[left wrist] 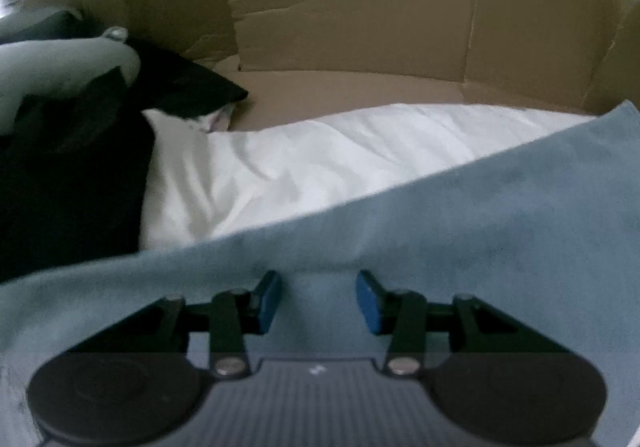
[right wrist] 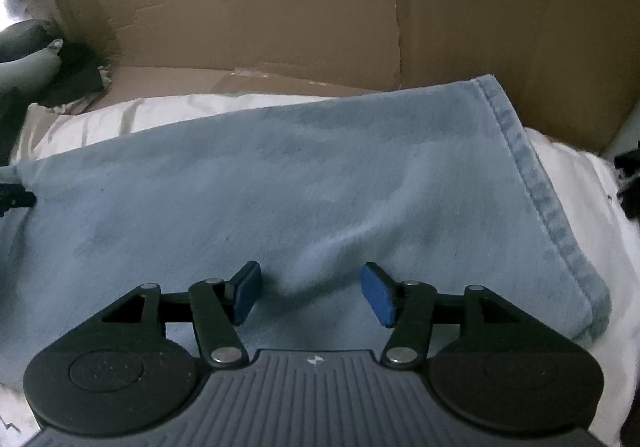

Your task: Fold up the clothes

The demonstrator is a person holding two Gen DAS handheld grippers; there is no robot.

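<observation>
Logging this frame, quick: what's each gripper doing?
Left gripper: open, empty, over the blue cloth.
Right gripper: open, empty, over it too.

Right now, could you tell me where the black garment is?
In the left wrist view the black garment lies at the far left, against the white sheet's left edge, beyond the blue denim.

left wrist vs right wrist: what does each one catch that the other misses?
Left wrist only: a large black garment at the left, overlapping the white sheet, and the left tool, open over the cloth.

Right wrist only: the blue cloth's stitched hem running down its right side, and the right tool, open, straddling a wrinkle.

Both: the blue cloth lying on the white sheet, with cardboard walls behind.
</observation>
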